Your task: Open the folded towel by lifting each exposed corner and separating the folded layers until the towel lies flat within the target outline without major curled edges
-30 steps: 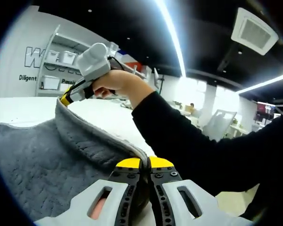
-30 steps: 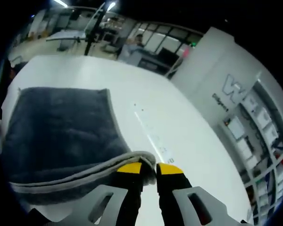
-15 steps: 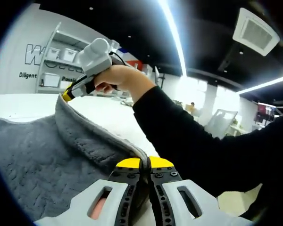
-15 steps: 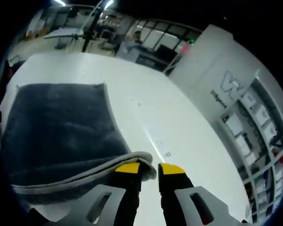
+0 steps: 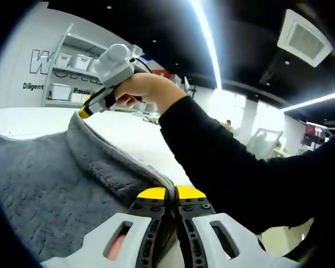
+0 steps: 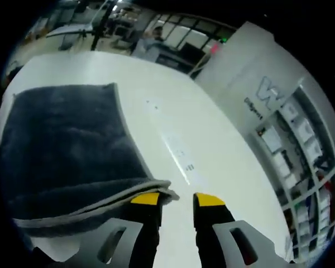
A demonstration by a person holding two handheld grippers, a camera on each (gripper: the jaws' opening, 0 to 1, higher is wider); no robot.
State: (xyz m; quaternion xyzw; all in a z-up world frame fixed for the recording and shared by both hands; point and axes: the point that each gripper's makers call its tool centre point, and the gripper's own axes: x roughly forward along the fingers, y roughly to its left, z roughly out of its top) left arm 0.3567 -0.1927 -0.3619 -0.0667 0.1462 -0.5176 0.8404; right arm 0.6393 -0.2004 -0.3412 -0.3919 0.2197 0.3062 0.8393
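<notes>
a grey towel (image 5: 56, 184) hangs lifted above the white desk (image 6: 173, 128), its raised hem stretched between the left tongs (image 5: 171, 194), clenched on one corner, and the right tongs (image 6: 177, 198), parted with the other corner draped against one tip.

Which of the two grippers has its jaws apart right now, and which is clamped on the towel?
The right gripper has its jaws apart, the grey towel edge lying against one jaw only. The left gripper has its yellow tips pressed together on the towel's edge.
</notes>
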